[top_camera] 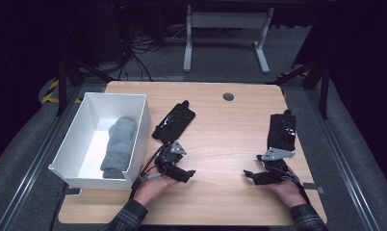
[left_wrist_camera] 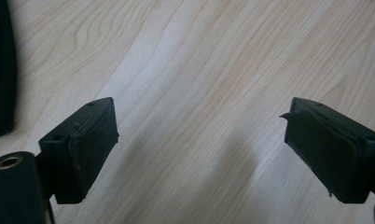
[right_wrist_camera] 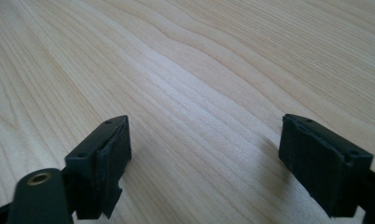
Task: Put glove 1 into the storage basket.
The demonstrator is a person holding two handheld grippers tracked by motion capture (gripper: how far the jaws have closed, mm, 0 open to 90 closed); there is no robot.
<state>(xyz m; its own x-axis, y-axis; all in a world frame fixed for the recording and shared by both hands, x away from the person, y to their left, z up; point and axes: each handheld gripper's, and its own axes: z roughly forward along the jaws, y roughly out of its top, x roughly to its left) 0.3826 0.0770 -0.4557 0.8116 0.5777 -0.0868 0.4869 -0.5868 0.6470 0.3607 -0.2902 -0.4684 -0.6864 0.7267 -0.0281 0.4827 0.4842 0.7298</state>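
**Both tools stood open and empty above the wooden surface**

The wooden surface (top_camera: 220, 139) was the largest thing in the high view, and it carried all the other things. On its left side stood a white rectangular bin (top_camera: 142, 126), and inside the bin lay a grey folded cloth (top_camera: 119, 147), lengthwise and near the bin's middle. Just to the right of the bin, a black pad (top_camera: 174, 121) lay flat on the wood. A second black pad (top_camera: 281, 131) lay on the right side, well apart from the first one.

The left tool (top_camera: 187, 175) was in the person's left hand (top_camera: 152, 185), near the front corner of the bin and just in front of the first pad. It pointed to the right. In the left gripper view, the jaws stood wide apart and only bare wood was between them.

The right tool (top_camera: 249, 176) was in the person's right hand (top_camera: 287, 190), in front of the second pad, and it pointed to the left, toward the other tool. In the right gripper view its jaws also stood wide apart, with nothing held. Neither tool touched a pad or the bin.
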